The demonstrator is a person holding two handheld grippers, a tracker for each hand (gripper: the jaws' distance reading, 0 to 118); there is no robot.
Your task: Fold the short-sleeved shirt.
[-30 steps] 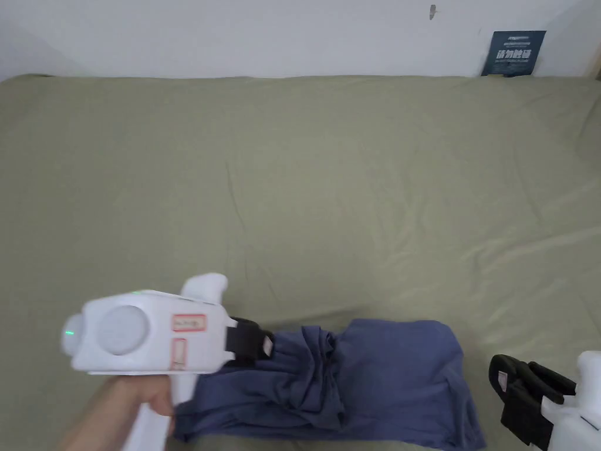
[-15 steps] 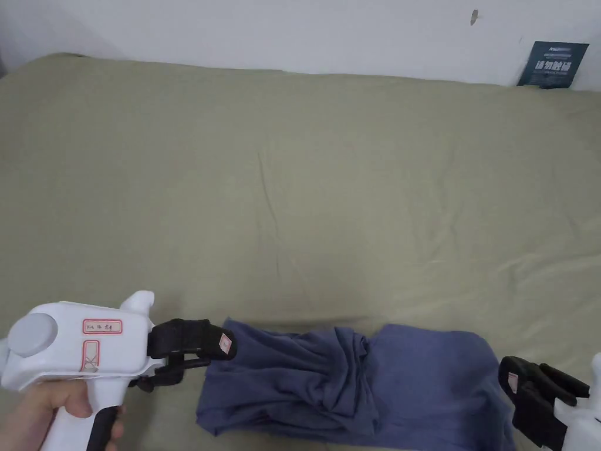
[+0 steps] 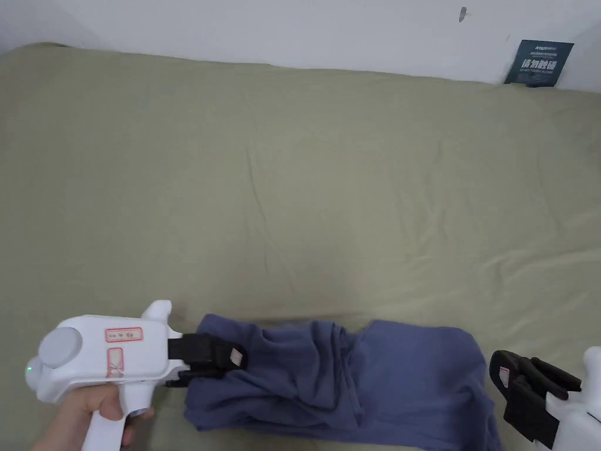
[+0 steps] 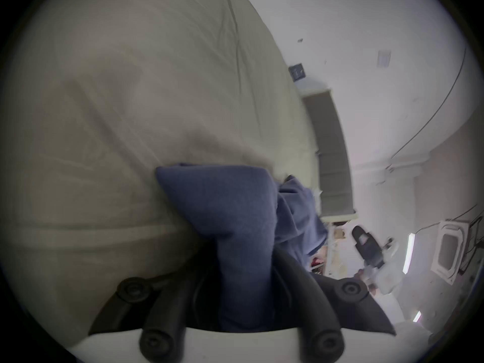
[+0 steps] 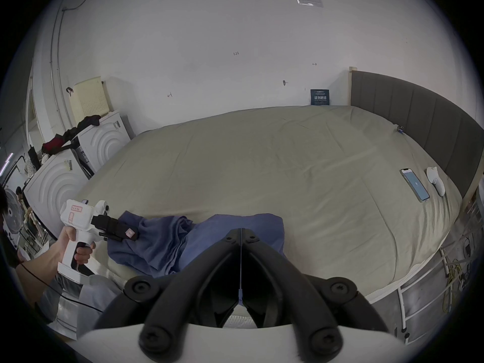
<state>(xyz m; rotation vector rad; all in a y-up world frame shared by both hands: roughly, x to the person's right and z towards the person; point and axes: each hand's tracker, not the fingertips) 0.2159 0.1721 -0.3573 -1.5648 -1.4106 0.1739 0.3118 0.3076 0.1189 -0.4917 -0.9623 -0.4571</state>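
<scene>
We see the blue shirt (image 3: 352,376) bunched along the bottom centre of the head view, on the bed (image 3: 293,194). Our left gripper (image 3: 226,363), lower left, has its jaws clamped on the shirt's left end. Our right gripper (image 3: 509,384), lower right, has its jaws pressed together, holding nothing.

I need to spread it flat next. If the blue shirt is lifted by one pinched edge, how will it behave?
The shirt lies bunched in soft folds, so it will likely hang limp and drape. The left gripper pinches a thick wad, so layers may lift together. It probably drags lightly over the sheet.
</scene>
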